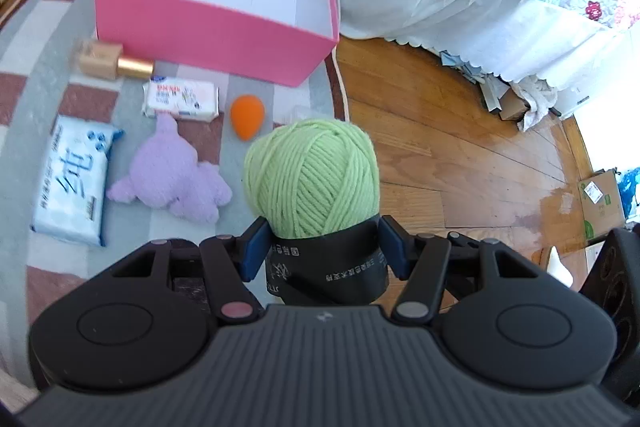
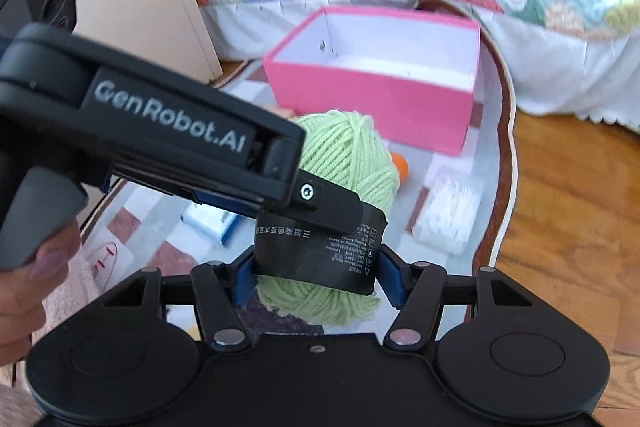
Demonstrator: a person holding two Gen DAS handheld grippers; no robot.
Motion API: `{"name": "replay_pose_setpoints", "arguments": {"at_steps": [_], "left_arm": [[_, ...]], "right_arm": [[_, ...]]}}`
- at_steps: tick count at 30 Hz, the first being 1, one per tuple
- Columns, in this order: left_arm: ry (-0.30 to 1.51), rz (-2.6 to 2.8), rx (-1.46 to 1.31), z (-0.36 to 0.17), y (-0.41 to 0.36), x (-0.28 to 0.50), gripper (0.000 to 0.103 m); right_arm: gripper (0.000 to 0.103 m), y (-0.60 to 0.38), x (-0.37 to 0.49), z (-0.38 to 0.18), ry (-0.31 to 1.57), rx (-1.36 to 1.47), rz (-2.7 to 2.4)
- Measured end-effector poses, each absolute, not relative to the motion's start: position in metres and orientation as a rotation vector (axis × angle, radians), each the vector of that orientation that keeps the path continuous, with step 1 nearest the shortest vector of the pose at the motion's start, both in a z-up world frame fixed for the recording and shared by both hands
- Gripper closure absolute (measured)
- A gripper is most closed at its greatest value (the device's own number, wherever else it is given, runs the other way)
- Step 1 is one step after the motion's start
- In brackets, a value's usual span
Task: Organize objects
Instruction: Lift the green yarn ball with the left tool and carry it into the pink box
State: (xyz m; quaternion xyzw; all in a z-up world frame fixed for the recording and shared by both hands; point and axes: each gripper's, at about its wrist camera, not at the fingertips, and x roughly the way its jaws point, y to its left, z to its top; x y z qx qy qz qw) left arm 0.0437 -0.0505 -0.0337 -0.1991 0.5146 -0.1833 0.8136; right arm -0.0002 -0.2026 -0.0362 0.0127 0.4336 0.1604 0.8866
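**Two tongs lift one ball of yarn**

The left tongs [image 1: 322, 251] are clamped on the green ball of yarn [image 1: 316, 175]. Their blue pads squeeze the black paper band [image 1: 326, 267] around it. The right tongs [image 2: 316, 277] are clamped on the same band from the other side. So both tongs hold one ball, up in the air above the mat [image 1: 36, 155].

Past the yarn stands the pink box [image 1: 216, 39]. It is open, and the part that shows is bare. No thing is in it yet, so the tidy-up looks like it has only just begun.

Left of the left tongs, things lie on the mat: an orange egg sponge [image 1: 247, 121], a purple soft toy [image 1: 172, 179], a small tissue pack [image 1: 182, 101], a big blue pack [image 1: 74, 183] and a gold bottle [image 1: 114, 65]. To the right of the right tongs sits a white cotton swab box [image 2: 448, 215]. All of these probably go in the box too.

The box's near floor is hidden by its wall. The gold bottle is blurry. The left tongs cover part of the mat in the right view.
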Motion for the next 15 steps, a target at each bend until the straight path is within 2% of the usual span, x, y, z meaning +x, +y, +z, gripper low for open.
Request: {"name": "replay_pose_setpoints", "arguments": {"at_steps": [15], "left_arm": [[1.061, -0.486, -0.295, 0.045, -0.021, 0.100, 0.046]], "right_arm": [[0.037, -0.179, 0.056, 0.036, 0.851, 0.055, 0.300]]}}
